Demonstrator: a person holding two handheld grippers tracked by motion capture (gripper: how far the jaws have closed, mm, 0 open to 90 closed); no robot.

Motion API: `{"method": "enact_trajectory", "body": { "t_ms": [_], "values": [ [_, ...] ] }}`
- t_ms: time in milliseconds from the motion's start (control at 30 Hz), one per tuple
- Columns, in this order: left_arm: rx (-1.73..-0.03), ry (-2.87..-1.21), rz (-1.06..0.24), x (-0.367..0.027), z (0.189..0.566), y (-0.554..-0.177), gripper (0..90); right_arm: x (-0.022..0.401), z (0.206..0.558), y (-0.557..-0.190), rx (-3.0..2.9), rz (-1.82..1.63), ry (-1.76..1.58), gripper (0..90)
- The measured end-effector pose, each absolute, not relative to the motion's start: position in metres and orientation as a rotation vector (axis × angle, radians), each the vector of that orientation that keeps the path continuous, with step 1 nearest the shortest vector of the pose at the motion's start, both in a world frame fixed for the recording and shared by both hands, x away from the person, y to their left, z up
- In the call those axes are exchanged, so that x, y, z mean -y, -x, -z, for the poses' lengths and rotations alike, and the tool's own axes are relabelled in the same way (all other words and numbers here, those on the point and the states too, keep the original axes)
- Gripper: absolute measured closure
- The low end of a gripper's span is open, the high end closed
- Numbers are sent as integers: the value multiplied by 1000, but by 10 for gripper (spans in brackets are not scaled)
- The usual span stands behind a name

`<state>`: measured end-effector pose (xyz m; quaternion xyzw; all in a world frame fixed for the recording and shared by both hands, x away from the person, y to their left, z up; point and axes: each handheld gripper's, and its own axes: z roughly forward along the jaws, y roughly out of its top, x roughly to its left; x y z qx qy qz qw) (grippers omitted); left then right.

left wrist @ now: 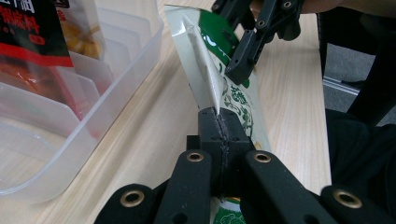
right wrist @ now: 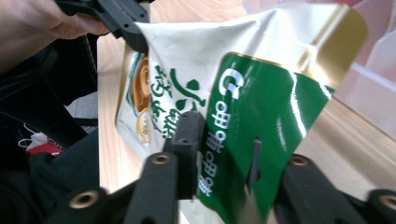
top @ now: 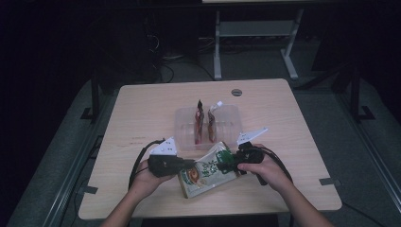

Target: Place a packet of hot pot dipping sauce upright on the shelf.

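High view: a green and cream snack packet sits near the worktop's front edge, held between two hand-held grippers just in front of a clear plastic organiser tray that holds two upright red sachets.

The left hand-held gripper has its jaws pressed fully together on the packet's thin side seam. The right hand-held gripper straddles the packet's green top end, one jaw in front of the film and one behind; whether it is clamped firmly I cannot tell.

The left grip rests on a narrow strip of glossy film, so any pull or twist from the other side could slide the seam free and drop the packet. Opposing pulls could also crease or tear it, and swinging it toward the tray risks knocking the sachets over.
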<state>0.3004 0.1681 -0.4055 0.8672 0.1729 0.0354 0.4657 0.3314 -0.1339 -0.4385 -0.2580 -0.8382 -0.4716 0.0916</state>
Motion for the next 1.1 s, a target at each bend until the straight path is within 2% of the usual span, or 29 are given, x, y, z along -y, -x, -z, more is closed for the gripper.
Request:
{"method": "enact_trajectory", "body": {
  "t_ms": [133,267,367,467,500,600,667,1100],
  "values": [
    [-430,-2128,-92,-168,407,-302,899,132,436,-329,2517,1395,748,837],
    [-433,-2133,-100,-168,409,-303,894,133,434,-327,2522,1377,734,886],
    [-435,-2147,-126,-167,410,-303,884,134,433,-327,2519,1368,731,893],
    [-465,-2124,-182,-169,408,-303,786,136,432,-327,2511,1359,738,899],
    [-474,-2111,-194,-171,406,-304,786,136,432,-327,2511,1359,738,899],
    [-484,-2097,-189,-177,404,-302,880,136,430,-326,2502,1371,723,900],
    [-486,-2105,-172,-177,404,-301,896,135,429,-326,2495,1382,719,900],
    [-496,-2132,-179,-158,406,-309,898,131,410,-319,2419,1471,639,900]
  ]
}}
